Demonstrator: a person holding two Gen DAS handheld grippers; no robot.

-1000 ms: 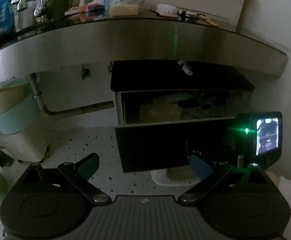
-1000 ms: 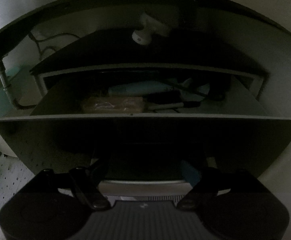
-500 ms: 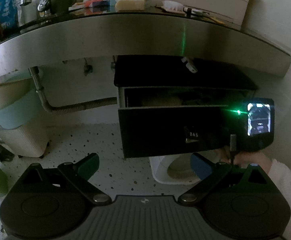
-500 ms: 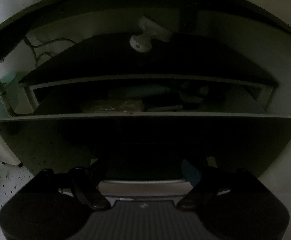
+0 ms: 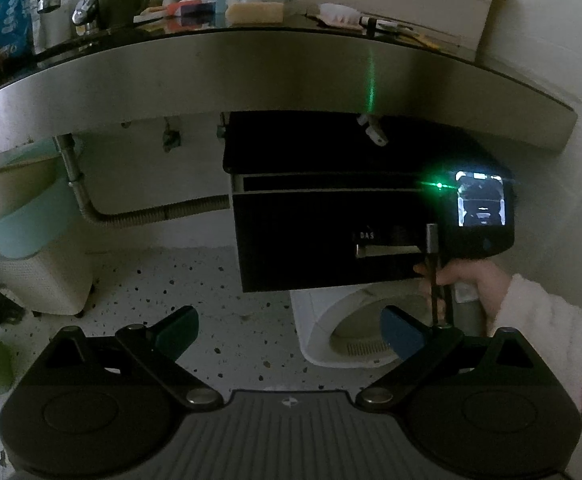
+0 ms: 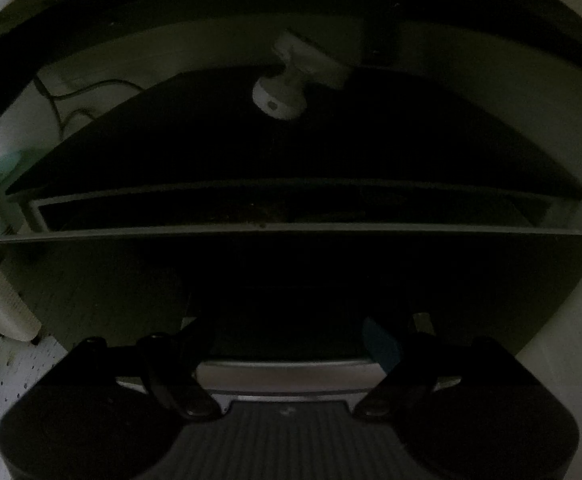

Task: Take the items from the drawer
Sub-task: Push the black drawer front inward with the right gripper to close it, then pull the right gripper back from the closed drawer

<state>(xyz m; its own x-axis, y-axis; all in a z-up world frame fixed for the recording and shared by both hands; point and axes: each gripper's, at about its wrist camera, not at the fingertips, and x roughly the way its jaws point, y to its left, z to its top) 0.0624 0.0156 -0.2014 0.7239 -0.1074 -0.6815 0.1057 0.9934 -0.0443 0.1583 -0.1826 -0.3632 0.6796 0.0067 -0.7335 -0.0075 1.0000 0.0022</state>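
A black drawer (image 5: 331, 236) under the counter stands open only by a narrow gap. Its metal handle (image 5: 387, 250) is on the front. My right gripper (image 6: 291, 340) is open, its fingers spread wide against the drawer front (image 6: 291, 264) at the handle (image 6: 291, 374). Its body (image 5: 479, 216) shows at the drawer's right side in the left wrist view. The drawer's inside (image 6: 251, 210) is a dark slit and its contents are hidden. My left gripper (image 5: 287, 330) is open and empty, held back from the drawer above the floor.
A steel counter (image 5: 251, 68) with a tap, bottles and a sponge overhangs the drawer. A white tub (image 5: 347, 328) sits on the speckled floor under the drawer. A drain pipe (image 5: 91, 208) and stacked basins (image 5: 15, 216) stand at the left. A white round sensor (image 6: 279, 96) hangs above the drawer.
The drawer has slid inward from wide open to a narrow gap, and its contents are out of sight. The left gripper has drawn back and lower.
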